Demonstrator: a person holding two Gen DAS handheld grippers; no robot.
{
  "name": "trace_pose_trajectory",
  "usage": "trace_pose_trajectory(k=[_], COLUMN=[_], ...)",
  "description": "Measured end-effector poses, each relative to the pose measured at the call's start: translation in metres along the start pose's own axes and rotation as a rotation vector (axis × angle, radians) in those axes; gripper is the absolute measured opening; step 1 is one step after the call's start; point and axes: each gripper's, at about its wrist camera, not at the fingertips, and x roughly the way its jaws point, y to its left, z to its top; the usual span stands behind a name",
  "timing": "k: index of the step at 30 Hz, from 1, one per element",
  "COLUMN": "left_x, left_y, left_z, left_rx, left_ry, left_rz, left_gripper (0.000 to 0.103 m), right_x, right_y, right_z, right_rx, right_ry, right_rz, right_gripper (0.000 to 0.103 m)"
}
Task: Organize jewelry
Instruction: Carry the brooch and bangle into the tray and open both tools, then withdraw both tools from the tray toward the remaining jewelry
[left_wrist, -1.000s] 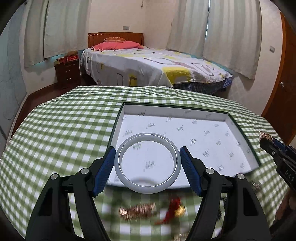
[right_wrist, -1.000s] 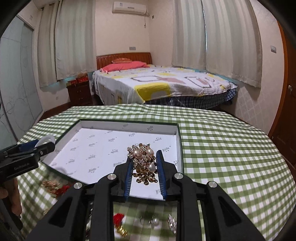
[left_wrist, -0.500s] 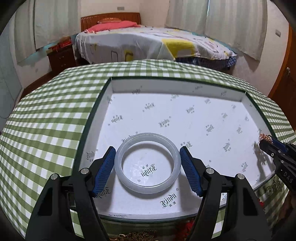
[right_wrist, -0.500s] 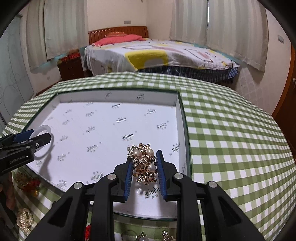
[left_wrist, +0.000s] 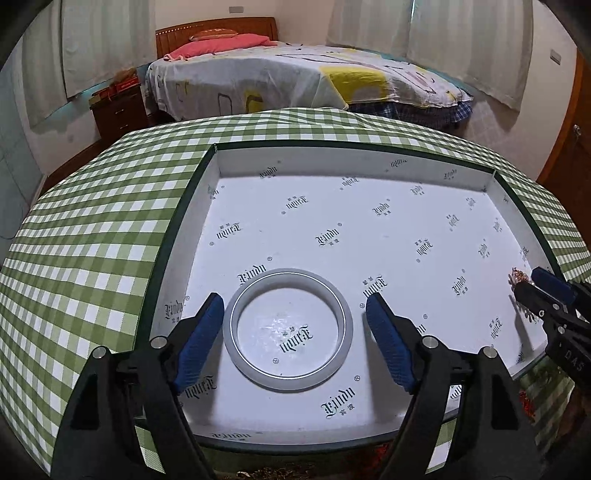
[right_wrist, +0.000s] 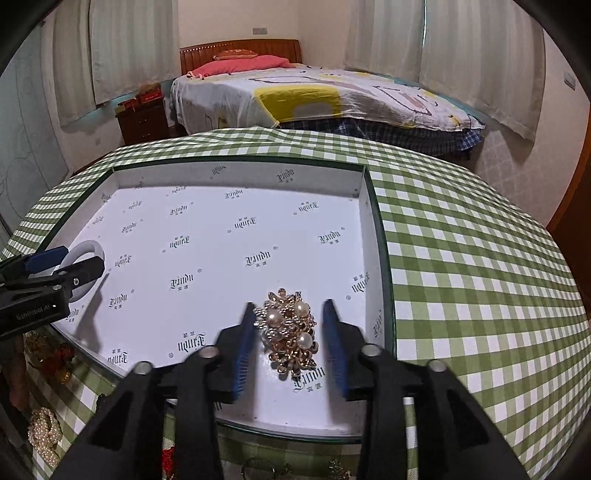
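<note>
A bedroom table under green check cloth (left_wrist: 85, 258) held the white-lined box (left_wrist: 177, 236) where I was sorting jewelry. My left gripper (left_wrist: 295, 328) was opening, its pads clear of the pale bangle (left_wrist: 288, 373) lying flat on the box floor near the front left corner. My right gripper (right_wrist: 290, 339) was opening too, the gold pearl brooch (right_wrist: 290, 332) resting loose between its pads near the right wall. The risk, as I judged it: lifting out crooked, a pad could catch the brooch's petals and drag it. Most of the box floor lay bare; more pieces (right_wrist: 44, 432) waited on the cloth outside the front rim.
</note>
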Motion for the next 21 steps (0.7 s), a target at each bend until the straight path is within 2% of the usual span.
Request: trace_pose_trajectory(k=[11, 16, 21], left_x=[-0.009, -0.036, -0.075], left_y=[-0.002, 0.001, 0.008], left_z=[-0.001, -0.007, -0.027], left_rx=[-0.015, -0.027, -0.046], left_ry=[-0.027, -0.094, -0.182], left_rz=[-0.008, -0.001, 0.010], left_gripper=[0.083, 0.083, 0.084], right_x=[-0.012, -0.037, -0.065], right_y=[-0.001, 0.006, 0.016], right_z=[0.001, -0.004, -0.022], right_rx=[0.007, 0.009, 0.015], right_ry=[-0.039, -0.092, -0.134], right_rz=[0.022, 0.029, 0.036], right_gripper=[0.052, 0.056, 0.056])
